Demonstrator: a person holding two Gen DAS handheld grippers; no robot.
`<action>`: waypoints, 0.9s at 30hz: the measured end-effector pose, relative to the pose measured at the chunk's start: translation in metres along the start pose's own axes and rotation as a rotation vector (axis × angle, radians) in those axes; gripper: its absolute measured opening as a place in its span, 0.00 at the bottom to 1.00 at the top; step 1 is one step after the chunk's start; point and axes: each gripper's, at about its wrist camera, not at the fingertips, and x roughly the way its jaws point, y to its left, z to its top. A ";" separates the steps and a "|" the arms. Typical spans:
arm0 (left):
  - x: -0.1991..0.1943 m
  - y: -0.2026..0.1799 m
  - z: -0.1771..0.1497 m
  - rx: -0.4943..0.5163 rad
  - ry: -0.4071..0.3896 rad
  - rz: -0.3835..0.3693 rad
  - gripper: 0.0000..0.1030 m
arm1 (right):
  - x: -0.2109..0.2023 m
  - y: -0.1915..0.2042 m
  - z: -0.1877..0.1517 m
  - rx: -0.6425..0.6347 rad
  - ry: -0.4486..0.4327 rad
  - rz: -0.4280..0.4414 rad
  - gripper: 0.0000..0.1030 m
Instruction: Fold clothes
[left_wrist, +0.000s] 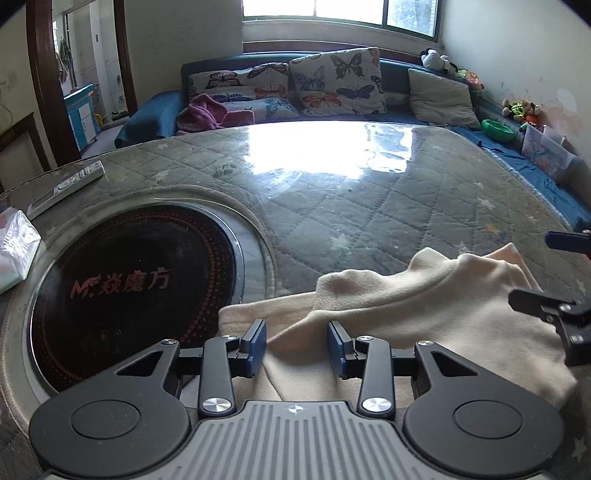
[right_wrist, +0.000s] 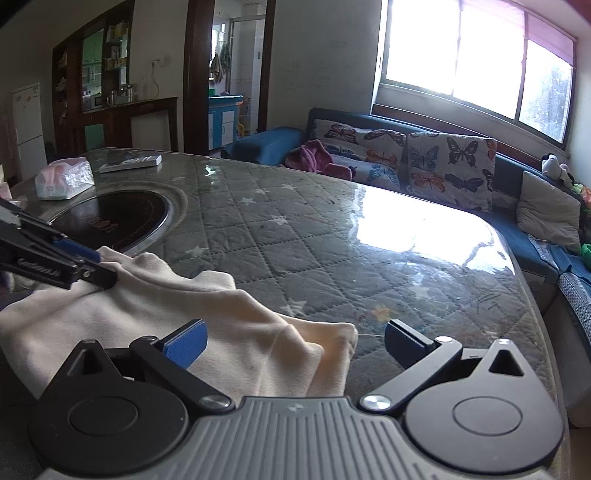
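A cream garment (left_wrist: 424, 310) lies bunched with soft folds on the glass-topped quilted table (left_wrist: 332, 206), near its front edge. My left gripper (left_wrist: 296, 347) hovers over the garment's left part, open, with cloth showing in the gap between its blue pads (left_wrist: 255, 345). In the right wrist view the same garment (right_wrist: 155, 314) spreads to the left, and the left gripper (right_wrist: 86, 264) rests at its far left edge. My right gripper (right_wrist: 295, 343) is wide open over the garment's right corner. Its black fingers (left_wrist: 535, 301) also show at the right edge of the left wrist view.
A round black cooktop (left_wrist: 129, 288) is set into the table at the left. Beyond it lie a tissue pack (right_wrist: 64, 179) and a remote (right_wrist: 131, 162). A blue sofa with butterfly cushions (left_wrist: 332, 81) and a pink cloth (left_wrist: 207, 114) runs behind the table.
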 end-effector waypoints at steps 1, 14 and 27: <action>-0.003 0.003 0.000 -0.011 -0.004 0.001 0.40 | -0.002 0.001 0.000 -0.002 0.000 0.007 1.00; -0.054 0.060 -0.026 -0.201 -0.002 0.009 0.49 | -0.029 0.070 -0.002 -0.179 0.004 0.269 0.93; -0.069 0.084 -0.056 -0.435 0.058 -0.099 0.49 | -0.030 0.178 -0.005 -0.524 -0.006 0.466 0.68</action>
